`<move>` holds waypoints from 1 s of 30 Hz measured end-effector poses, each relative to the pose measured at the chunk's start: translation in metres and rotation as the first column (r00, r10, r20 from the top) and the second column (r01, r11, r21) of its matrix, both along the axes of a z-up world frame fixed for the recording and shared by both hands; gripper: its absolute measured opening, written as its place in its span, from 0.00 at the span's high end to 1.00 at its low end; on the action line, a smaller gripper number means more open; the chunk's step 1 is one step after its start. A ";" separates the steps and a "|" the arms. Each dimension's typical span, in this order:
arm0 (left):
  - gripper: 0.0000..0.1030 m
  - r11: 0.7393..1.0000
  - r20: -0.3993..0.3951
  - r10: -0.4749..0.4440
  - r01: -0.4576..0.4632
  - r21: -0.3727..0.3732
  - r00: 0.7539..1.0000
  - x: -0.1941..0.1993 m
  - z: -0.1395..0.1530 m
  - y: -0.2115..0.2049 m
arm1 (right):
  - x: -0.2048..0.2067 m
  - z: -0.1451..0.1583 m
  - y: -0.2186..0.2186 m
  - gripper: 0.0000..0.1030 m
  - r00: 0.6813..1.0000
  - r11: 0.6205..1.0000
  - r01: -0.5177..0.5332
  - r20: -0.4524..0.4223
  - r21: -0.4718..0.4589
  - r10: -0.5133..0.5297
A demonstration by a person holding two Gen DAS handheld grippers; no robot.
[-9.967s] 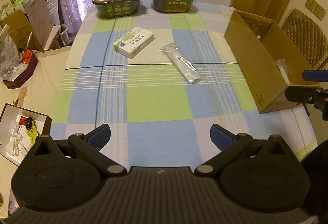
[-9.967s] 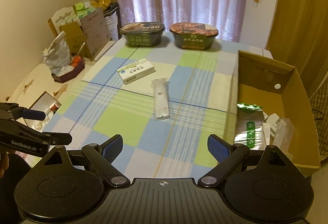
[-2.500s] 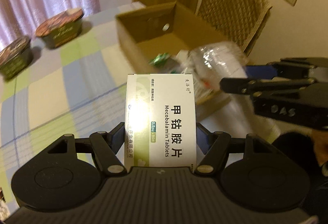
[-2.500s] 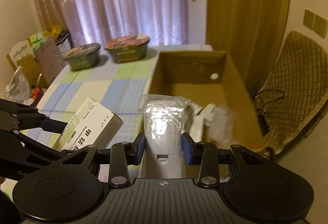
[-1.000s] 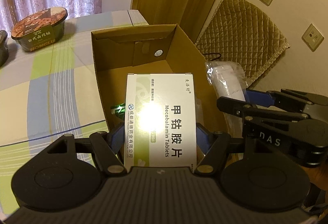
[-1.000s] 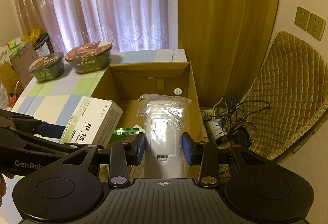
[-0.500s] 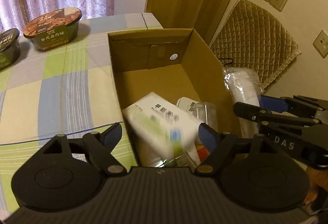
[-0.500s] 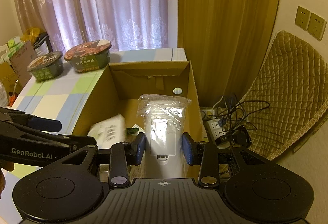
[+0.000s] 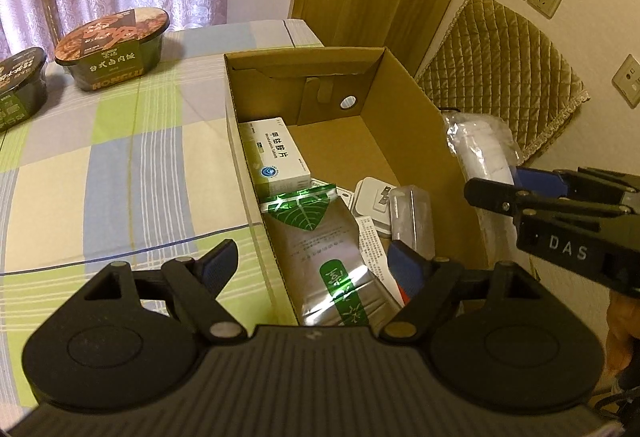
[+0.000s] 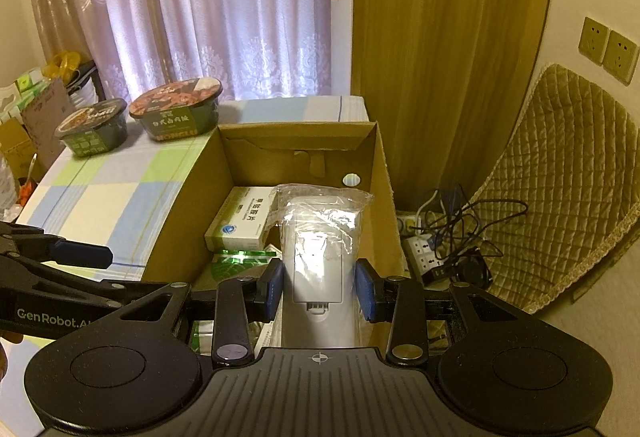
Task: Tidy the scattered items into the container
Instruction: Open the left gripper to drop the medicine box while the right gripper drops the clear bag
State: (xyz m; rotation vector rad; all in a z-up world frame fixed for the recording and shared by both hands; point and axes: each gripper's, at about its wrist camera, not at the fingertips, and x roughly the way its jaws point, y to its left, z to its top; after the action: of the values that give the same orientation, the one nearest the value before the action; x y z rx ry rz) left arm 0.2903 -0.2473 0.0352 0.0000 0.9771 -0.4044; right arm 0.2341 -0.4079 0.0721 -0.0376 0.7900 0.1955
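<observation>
The open cardboard box [image 9: 404, 85] [image 10: 384, 173] stands at the table's right edge. The white and green tablet box [image 9: 276, 157] [image 10: 240, 217] lies inside it against the left wall, behind a silver and green foil pouch [image 9: 332, 257]. My left gripper [image 9: 314, 263] hovers open over the box's near end with nothing between its fingers. My right gripper [image 10: 320, 287] is shut on a white remote wrapped in clear plastic [image 10: 320, 249] [image 9: 484, 153], held above the box's right wall.
A white charger [image 9: 372, 201] and a clear plastic item [image 9: 412, 221] also lie in the box. Two instant noodle bowls [image 9: 112, 43] [image 10: 176, 113] stand at the far end of the checked tablecloth [image 9: 120, 157]. A quilted chair [image 10: 560, 173] and power strip cables [image 10: 444, 249] sit right of the table.
My left gripper opened and let go of the tablet box, which dropped into the cardboard box and came to rest by its left wall. The right gripper still holds the wrapped remote.
</observation>
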 end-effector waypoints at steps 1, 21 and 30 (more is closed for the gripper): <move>0.24 1.000 0.000 0.000 0.000 0.000 1.000 0.000 0.000 0.000 | 0.000 0.001 0.001 0.60 1.000 1.000 -0.001 0.000 -0.001 0.001; 0.23 1.000 0.003 0.013 -0.013 0.001 1.000 -0.001 0.000 0.013 | 0.010 0.005 0.012 0.60 1.000 1.000 -0.015 0.011 0.004 0.015; 0.23 1.000 -0.006 0.029 -0.029 -0.001 1.000 -0.006 -0.008 0.024 | 0.011 0.005 0.007 0.32 0.999 0.998 0.001 0.037 0.064 -0.004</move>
State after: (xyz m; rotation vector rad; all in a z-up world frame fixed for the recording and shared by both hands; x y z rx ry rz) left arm 0.2847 -0.2234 0.0270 -0.0161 0.9818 -0.3780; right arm 0.2448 -0.4004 0.0769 0.0205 0.7459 0.2174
